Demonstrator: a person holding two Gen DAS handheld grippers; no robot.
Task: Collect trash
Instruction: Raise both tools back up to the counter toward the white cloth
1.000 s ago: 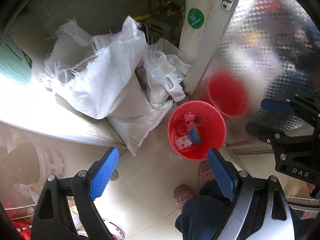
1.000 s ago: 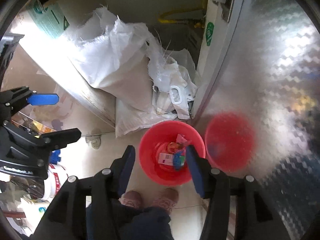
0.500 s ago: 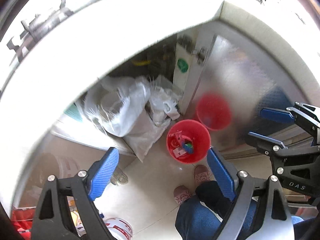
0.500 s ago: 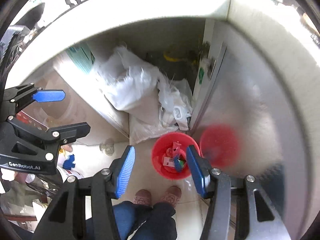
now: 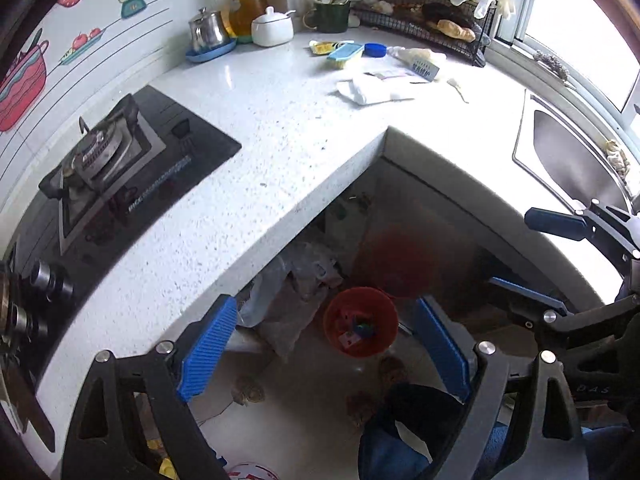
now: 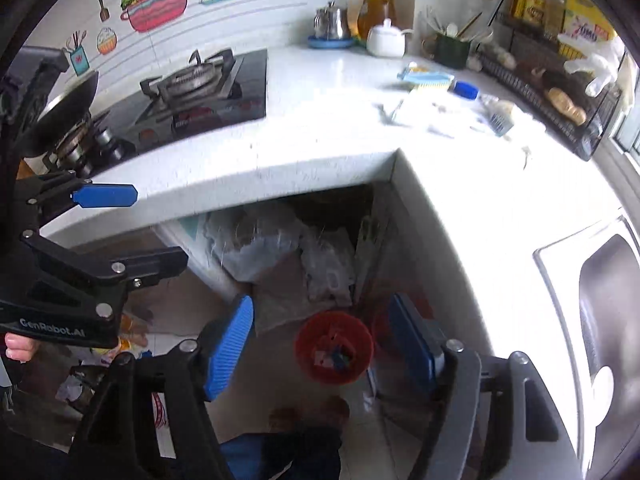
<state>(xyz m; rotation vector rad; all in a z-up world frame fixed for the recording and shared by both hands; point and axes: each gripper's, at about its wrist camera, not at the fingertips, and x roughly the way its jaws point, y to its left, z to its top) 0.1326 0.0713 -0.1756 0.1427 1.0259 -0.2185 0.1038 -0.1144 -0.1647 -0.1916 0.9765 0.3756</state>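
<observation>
A red bin (image 5: 360, 322) with scraps inside stands on the floor under the counter corner; it also shows in the right wrist view (image 6: 334, 346). White paper and wrappers (image 5: 376, 88) lie on the white countertop (image 5: 280, 128), also in the right wrist view (image 6: 432, 114). My left gripper (image 5: 324, 348) is open and empty, held high above the bin. My right gripper (image 6: 324, 348) is open and empty too, also above the bin. Each gripper shows at the edge of the other's view.
A gas hob (image 5: 120, 160) sits at the counter's left. A sink (image 5: 572, 152) is at the right. Pots, a jar and a wire rack (image 5: 420, 20) line the back wall. White sacks (image 6: 280, 256) fill the cabinet space below. My feet (image 6: 308, 416) are on the floor.
Both grippers have risen from down near the bin to above the counter. The countertop, hob and sink have come into view. Both stay open.
</observation>
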